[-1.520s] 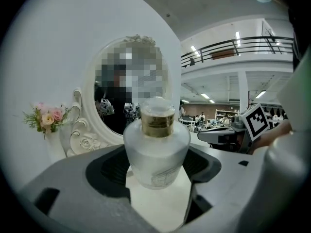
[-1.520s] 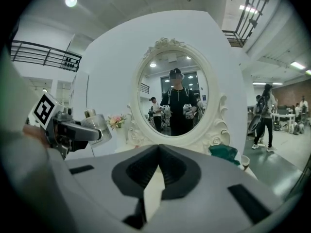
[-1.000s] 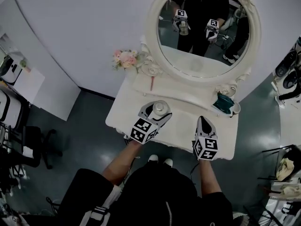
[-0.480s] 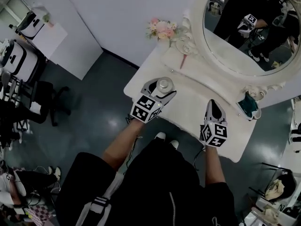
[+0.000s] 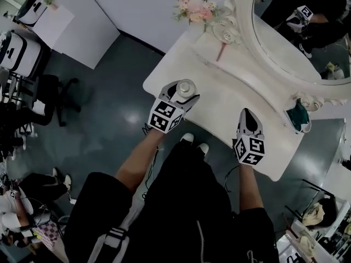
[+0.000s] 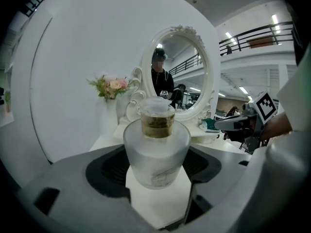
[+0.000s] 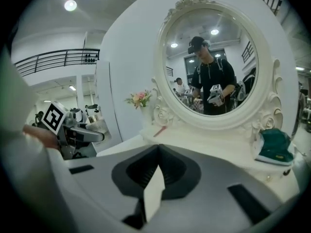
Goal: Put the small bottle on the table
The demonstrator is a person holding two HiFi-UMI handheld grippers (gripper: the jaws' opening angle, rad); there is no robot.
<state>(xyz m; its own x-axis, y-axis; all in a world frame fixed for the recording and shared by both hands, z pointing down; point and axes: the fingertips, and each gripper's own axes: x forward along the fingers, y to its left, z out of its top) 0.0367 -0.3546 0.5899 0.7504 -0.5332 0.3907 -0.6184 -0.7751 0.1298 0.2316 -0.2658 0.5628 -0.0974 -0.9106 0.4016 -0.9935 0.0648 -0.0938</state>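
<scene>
A small frosted glass bottle (image 6: 156,149) with a gold neck and clear cap stands upright between the jaws of my left gripper (image 5: 182,93), which is shut on its body. In the head view the bottle (image 5: 185,86) is over the left front part of the white dressing table (image 5: 219,100). I cannot tell whether its base touches the top. My right gripper (image 5: 248,117) hovers over the table's front right. Its jaws (image 7: 154,181) are shut with nothing between them.
A large oval mirror (image 5: 307,32) in a carved white frame stands at the back of the table. Pink flowers (image 5: 193,7) sit at the back left and a teal item (image 5: 299,115) at the back right. Office chairs (image 5: 46,100) and a dark floor lie to the left.
The head view has swung, so the table now lies further right and tilted. Both grippers keep about the same places over the table's front. The bottle stays in the left gripper.
</scene>
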